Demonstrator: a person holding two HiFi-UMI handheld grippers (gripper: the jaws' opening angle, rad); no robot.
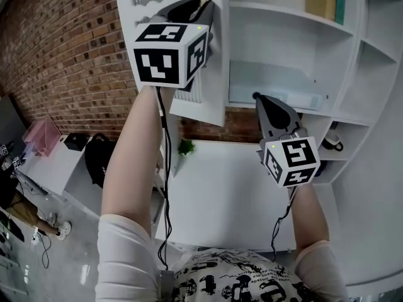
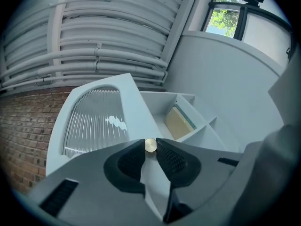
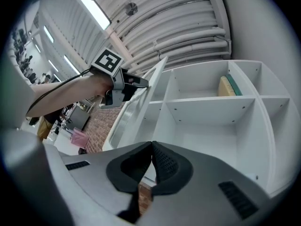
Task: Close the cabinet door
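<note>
– While the left gripper is raised at the cabinet door, what sits between its jaws?
– A small round brass knob. The two dark jaw tips are drawn in on it, one on either side, with only the knob's width between them.
– And where is the door itself?
– It is swung out from the white cabinet, standing at an angle off the left edge of the upper compartments, so they are open to view. It is white-framed with a ribbed glass panel. In the head view its lower edge hangs above the white table, with the brick wall behind it.
– What about the right gripper?
– Its jaws are fully together, tips touching, with nothing between them. In the head view it is held up lower and to the right, in front of the shelves and apart from the door.
– Anything in the cabinet?
– A yellowish book with a teal cover leans in an upper compartment, and a cup sits on a lower side shelf. A small green plant stands at the back of the table.
</note>
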